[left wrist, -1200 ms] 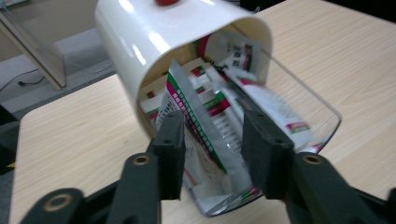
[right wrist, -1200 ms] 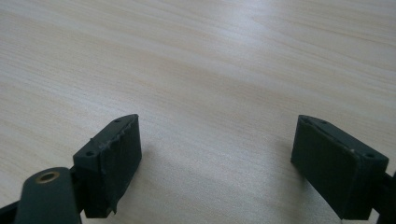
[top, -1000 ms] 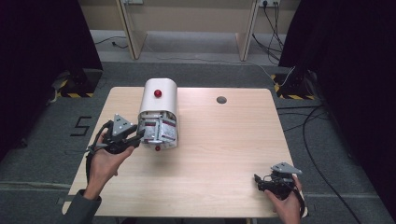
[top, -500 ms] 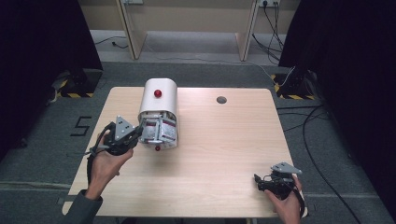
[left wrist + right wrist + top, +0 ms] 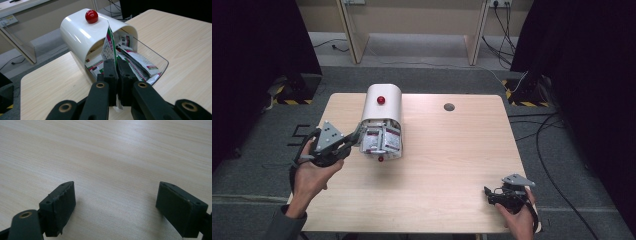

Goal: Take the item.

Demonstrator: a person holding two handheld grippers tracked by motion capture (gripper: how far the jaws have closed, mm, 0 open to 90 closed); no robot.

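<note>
A white domed container point(image 5: 381, 109) with a red knob point(image 5: 381, 100) lies on the wooden table point(image 5: 447, 160), its clear front tray point(image 5: 152, 57) holding several printed packets point(image 5: 136, 61). My left gripper point(image 5: 354, 140) sits at the container's left front corner. In the left gripper view it point(image 5: 117, 67) is shut on one packet point(image 5: 108, 47), which stands upright between the jaws at the opening. My right gripper point(image 5: 492, 195) rests low at the table's front right, open, with bare wood between its fingers point(image 5: 61, 202).
A small dark round hole point(image 5: 449, 106) marks the table's far side. Cables point(image 5: 547, 145) run over the grey floor to the right. Two wooden posts point(image 5: 352, 30) stand beyond the table, with dark curtains on both sides.
My left gripper has shifted slightly right and closer to the container's open front. The right gripper has stayed put.
</note>
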